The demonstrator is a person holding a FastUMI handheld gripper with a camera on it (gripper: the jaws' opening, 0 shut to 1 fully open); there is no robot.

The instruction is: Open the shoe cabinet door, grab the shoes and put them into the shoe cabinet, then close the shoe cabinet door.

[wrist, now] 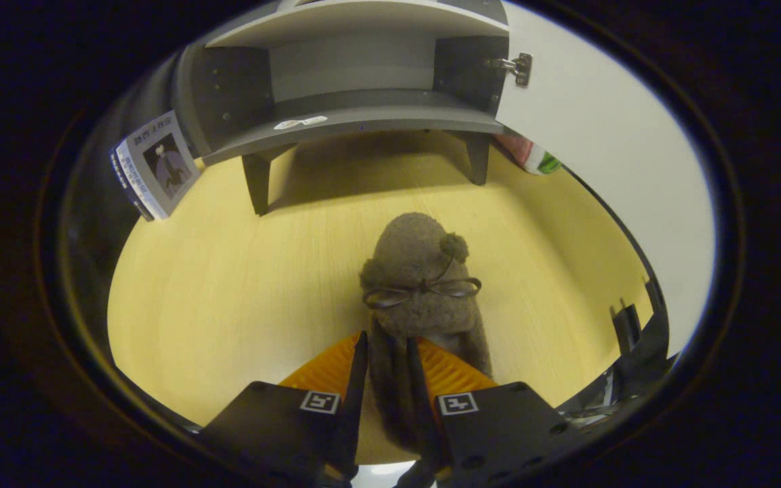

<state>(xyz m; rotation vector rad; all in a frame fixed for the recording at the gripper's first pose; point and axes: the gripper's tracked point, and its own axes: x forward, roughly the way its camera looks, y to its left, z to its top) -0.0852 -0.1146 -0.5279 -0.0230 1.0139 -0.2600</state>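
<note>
We see our black two-finger gripper (387, 352) closed on the fuzzy brown slipper (421, 285) with pompoms and a bow, both fingers (358, 369) pinching its rear part. The slipper hangs above the middle of the pale yellow wooden floor (228, 285). Beyond it, at the floor's far edge, stands the grey shoe cabinet (350, 81), its white door (601, 135) swung open to the right.

Booth mock-up: shoe cabinet (356, 102) on wooden tabletop (228, 285).

bare table (228, 298) lies between the held shoe (421, 285) and the open cabinet (356, 102); its door (607, 149) flanks the right.
</note>
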